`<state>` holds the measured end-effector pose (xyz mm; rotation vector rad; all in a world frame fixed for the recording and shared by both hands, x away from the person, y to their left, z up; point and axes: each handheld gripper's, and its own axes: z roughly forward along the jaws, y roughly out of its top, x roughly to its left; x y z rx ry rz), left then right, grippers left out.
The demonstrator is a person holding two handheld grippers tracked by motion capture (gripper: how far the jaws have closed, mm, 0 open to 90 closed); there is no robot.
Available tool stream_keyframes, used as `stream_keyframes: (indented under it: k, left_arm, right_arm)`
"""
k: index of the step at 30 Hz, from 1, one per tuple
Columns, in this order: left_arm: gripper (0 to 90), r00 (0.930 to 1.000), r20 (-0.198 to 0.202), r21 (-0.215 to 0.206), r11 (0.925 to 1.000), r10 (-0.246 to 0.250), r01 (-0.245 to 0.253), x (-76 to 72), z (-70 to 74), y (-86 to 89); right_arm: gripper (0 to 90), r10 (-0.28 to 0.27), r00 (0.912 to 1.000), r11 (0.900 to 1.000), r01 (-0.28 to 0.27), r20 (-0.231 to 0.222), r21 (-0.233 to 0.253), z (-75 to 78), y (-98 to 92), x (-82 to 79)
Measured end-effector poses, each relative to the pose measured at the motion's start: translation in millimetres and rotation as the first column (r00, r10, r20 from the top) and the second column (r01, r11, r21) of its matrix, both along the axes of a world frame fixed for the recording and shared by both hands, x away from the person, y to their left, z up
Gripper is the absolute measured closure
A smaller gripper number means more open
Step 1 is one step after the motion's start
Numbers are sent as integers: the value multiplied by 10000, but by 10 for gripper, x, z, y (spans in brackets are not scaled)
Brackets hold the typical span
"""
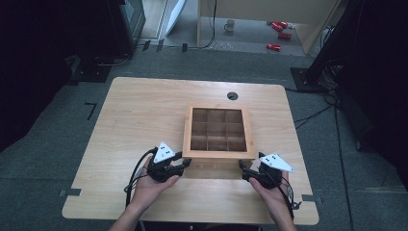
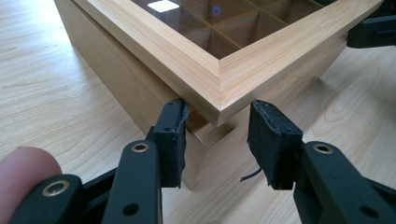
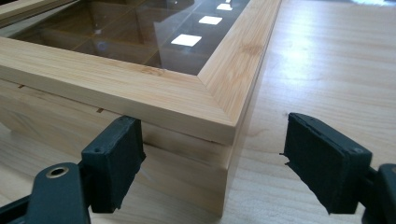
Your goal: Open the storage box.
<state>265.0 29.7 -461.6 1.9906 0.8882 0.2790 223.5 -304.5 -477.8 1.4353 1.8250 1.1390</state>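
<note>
- The box (image 1: 218,129) sits on the desk (image 1: 134,115), right of the middle, near the person's edge; it is wooden, with a glass-paned lid (image 2: 261,56) over a grid of compartments.
- The lid's near left corner overhangs the body, with a small gap showing under it in the left gripper view.
- The left tongs (image 2: 217,140) are apart, straddling that near left corner just below the lid's edge; neither pad clearly presses the wood.
- The right tongs (image 3: 212,163) are also apart, wider, around the near right corner, one pad against the front face, the other off to the side over bare desk.
- Judgement: the step looks like lifting the lid from both near corners. To do it well, seat the pads on the lid's frame, not the body, close both evenly, and raise both sides together so the lid does not twist.
</note>
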Motion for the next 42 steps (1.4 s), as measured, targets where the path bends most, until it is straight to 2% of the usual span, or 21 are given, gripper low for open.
stream_keyframes:
  k: [3, 12, 16, 18, 22, 26, 30, 34, 36, 42]
  left_arm:
    - [576, 10000, -34, -113, 9999, 8, -8, 4, 1, 6]
    - [546, 9999, -106, -299, 9996, 8, -11, 16, 7, 42]
    - [420, 9999, -96, -143, 9999, 89, -90, 19, -27, 75]
    - [360, 9994, -221, -126, 9996, 252, -255, 32, -41, 114]
    - [254, 9976, -406, 59, 9984, 566, -564, 51, -81, 197]
    - [171, 9934, -738, 393, 9956, 876, -849, 61, -193, 278]
    - [144, 9880, -1042, 907, 9903, 1142, -1049, 73, -358, 369]
    - [145, 9821, -1284, 1188, 9853, 1381, -1230, 100, -473, 420]
    - [145, 9808, -1333, 1336, 9832, 1425, -1247, 111, -513, 422]
    - [146, 9839, -957, 1468, 9798, 1507, -1358, 91, -538, 406]
  right_arm:
    - [205, -131, 9996, 9994, 139, 262, -321, 11, 31, -19]
    - [206, -163, 9984, 9989, 186, 539, -419, 44, 40, -26]
    - [206, -136, 9970, 9993, 161, 757, -335, 128, 35, -11]
    - [206, -99, 9960, 9993, 131, 888, -355, 188, 33, 5]
    - [205, -32, 9933, 9991, 79, 1153, -407, 315, 26, 41]
    - [203, 51, 9907, 9989, 14, 1358, -478, 424, 15, 82]
    - [202, 75, 9882, 9989, -3, 1533, -467, 517, 9, 125]
    - [202, -55, 9864, 9986, 141, 1641, -513, 596, 13, 196]
    - [202, -99, 9858, 9986, 185, 1678, -493, 631, 15, 240]
    - [202, -86, 9795, 9988, 182, 2010, -457, 786, 3, 366]
